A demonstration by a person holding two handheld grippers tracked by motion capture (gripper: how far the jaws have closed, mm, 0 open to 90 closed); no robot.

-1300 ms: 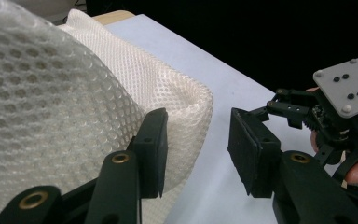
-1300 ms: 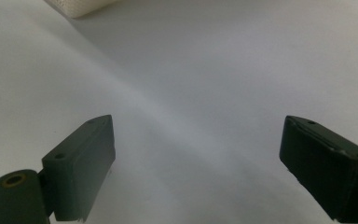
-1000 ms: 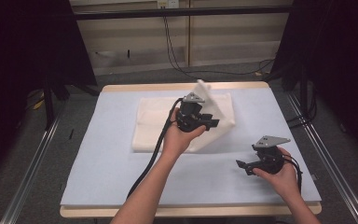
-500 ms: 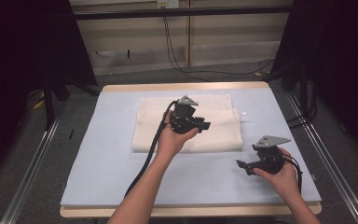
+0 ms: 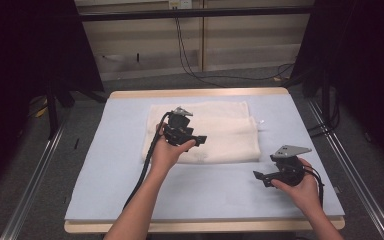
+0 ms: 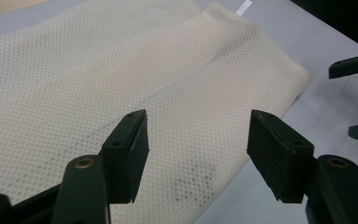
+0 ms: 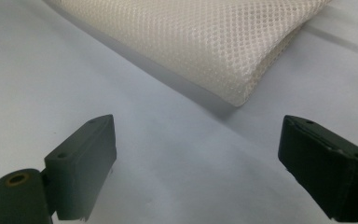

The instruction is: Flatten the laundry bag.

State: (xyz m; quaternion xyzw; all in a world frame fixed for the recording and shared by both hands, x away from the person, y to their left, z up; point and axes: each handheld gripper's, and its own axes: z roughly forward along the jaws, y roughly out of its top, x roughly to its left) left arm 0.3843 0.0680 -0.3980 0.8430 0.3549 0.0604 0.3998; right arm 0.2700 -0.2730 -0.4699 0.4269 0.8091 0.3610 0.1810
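We have just let go of the cream mesh cloth (image 5: 202, 131): a second ago our left hand-held gripper (image 5: 196, 140) held a flap of it up, and now the flap lies folded over, flat on the pale blue worktop (image 5: 105, 165). The left hand-held gripper's jaws stand wide apart and empty just above the cloth's near half (image 6: 168, 116). Our right hand-held gripper (image 5: 261, 177) has not moved; it hovers with jaws spread wide, near the cloth's folded corner (image 7: 242, 88). We judge this fold done, and a further fold or smoothing comes next.
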